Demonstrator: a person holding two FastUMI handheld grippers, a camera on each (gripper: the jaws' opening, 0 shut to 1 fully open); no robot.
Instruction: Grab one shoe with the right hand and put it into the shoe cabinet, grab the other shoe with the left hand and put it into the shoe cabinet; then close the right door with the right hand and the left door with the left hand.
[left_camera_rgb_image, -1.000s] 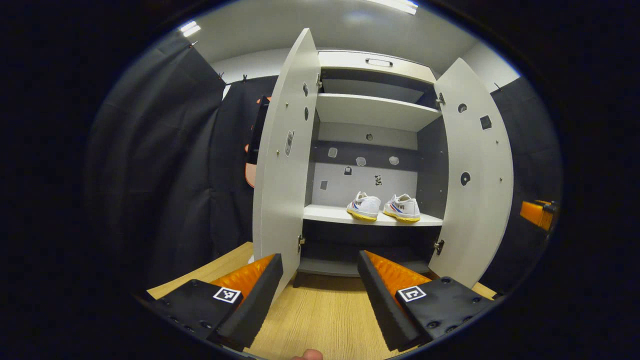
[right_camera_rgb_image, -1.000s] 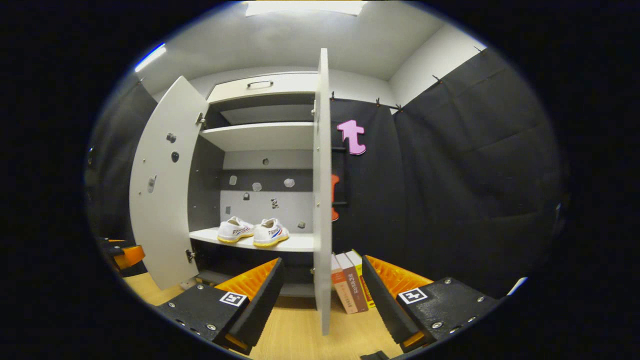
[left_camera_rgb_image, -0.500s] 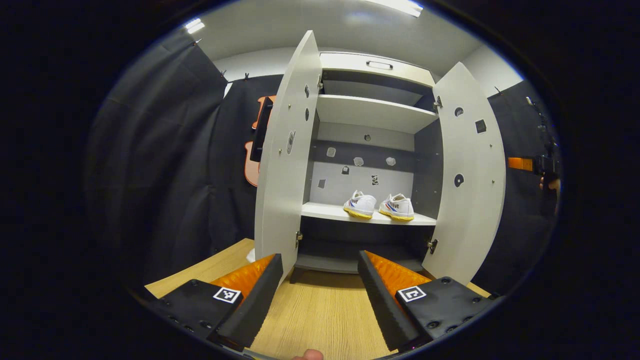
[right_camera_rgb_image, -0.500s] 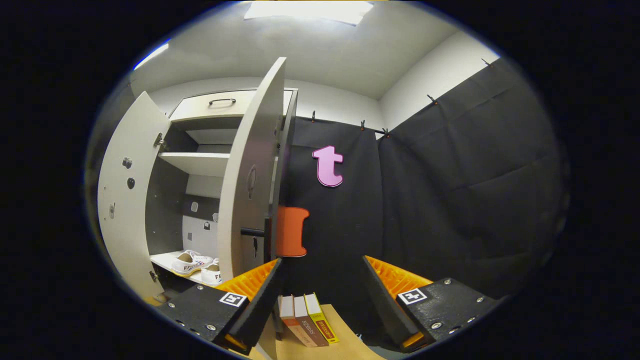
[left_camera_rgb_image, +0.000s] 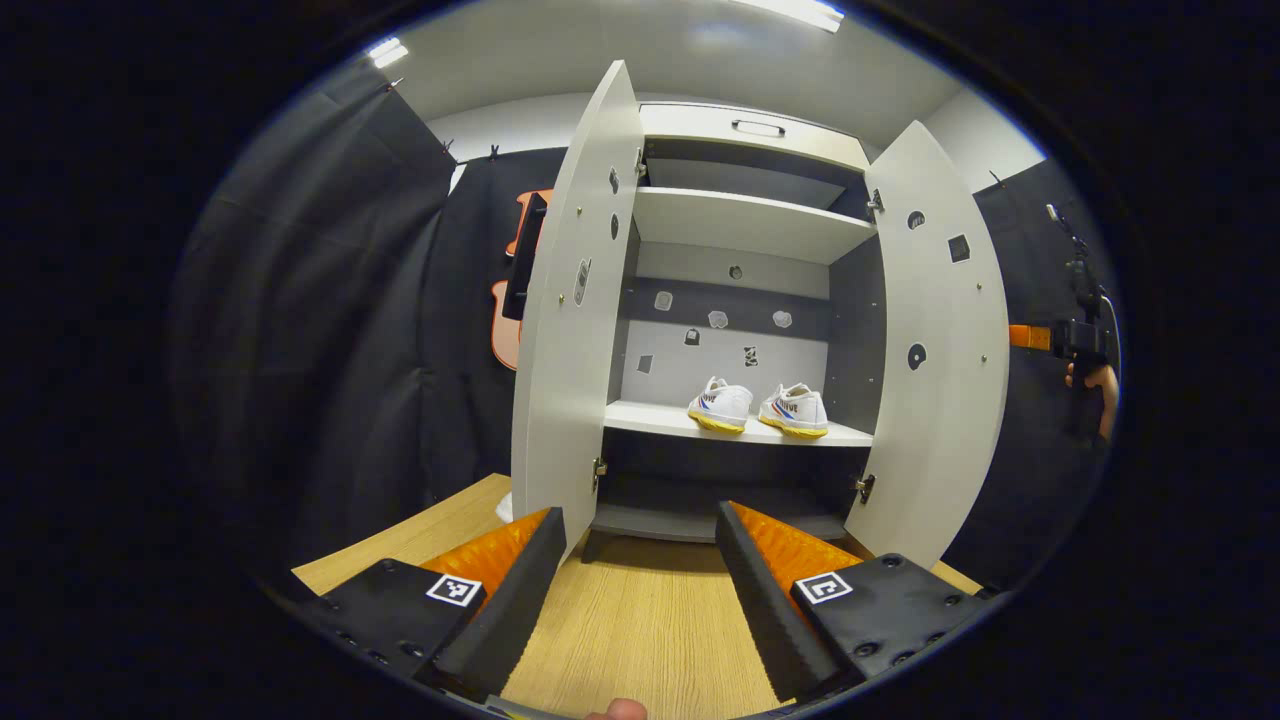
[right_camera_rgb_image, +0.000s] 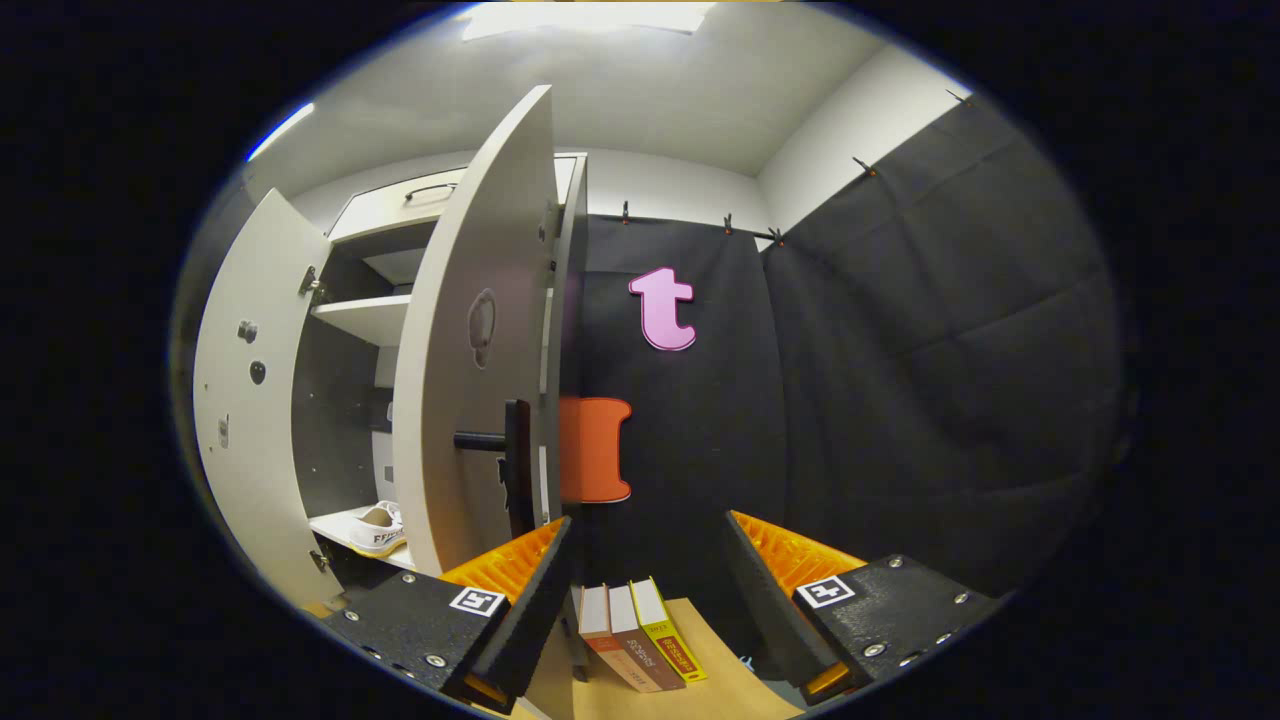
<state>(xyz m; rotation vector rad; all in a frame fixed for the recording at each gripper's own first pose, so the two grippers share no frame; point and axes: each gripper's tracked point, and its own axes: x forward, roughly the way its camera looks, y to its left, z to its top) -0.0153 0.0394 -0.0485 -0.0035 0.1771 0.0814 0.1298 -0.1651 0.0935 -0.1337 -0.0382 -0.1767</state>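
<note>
Two white sneakers (left_camera_rgb_image: 760, 408) set side by side on the shoe cabinet's middle shelf (left_camera_rgb_image: 735, 430), stowing apparently done. Both doors open. Right tool (right_camera_rgb_image: 645, 590), spread and empty, brought round outside the right door (right_camera_rgb_image: 470, 340) near its black handle (right_camera_rgb_image: 515, 465), seemingly for closing. Left tool (left_camera_rgb_image: 635, 575), spread, held back facing the left door (left_camera_rgb_image: 570, 330).

I counted two shoes (left_camera_rgb_image: 722, 405) (left_camera_rgb_image: 795, 411) on one shelf (left_camera_rgb_image: 650, 418), two open doors (left_camera_rgb_image: 575, 320) (left_camera_rgb_image: 940, 350), three books (right_camera_rgb_image: 640, 645), and two claws (left_camera_rgb_image: 635, 590) (right_camera_rgb_image: 645, 600).
</note>
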